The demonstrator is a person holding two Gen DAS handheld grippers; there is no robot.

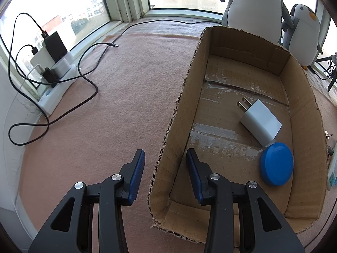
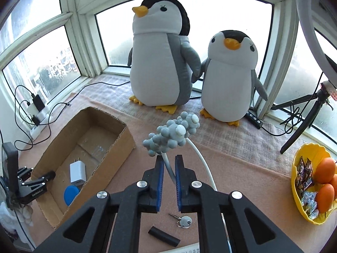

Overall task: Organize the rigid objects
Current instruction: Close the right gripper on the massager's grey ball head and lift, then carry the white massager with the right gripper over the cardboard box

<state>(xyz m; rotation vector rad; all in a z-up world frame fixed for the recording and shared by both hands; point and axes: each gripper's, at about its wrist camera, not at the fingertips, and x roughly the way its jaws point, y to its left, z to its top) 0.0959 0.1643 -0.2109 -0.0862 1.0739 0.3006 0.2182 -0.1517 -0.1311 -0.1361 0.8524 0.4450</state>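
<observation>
A cardboard box (image 1: 185,97) lies on the pink mat and holds a white USB charger (image 1: 261,122) and a blue round disc (image 1: 277,164). My left gripper (image 1: 165,162) is open and empty, its fingers straddling the box's near left wall. The box (image 2: 118,145), charger (image 2: 77,172) and disc (image 2: 71,194) also show in the right wrist view. My right gripper (image 2: 169,168) is shut on the white stem of a grey bobbly massager (image 2: 172,135), held up above the mat. A key (image 2: 182,220) and a black tube (image 2: 163,236) lie on the mat below it.
Two plush penguins (image 2: 162,59) stand at the window. A yellow bowl (image 2: 299,210) with oranges and sweets sits at the right. A power strip with chargers (image 1: 54,73) and black cables (image 1: 88,82) lies at the left. A tripod (image 2: 303,122) stands at the back right.
</observation>
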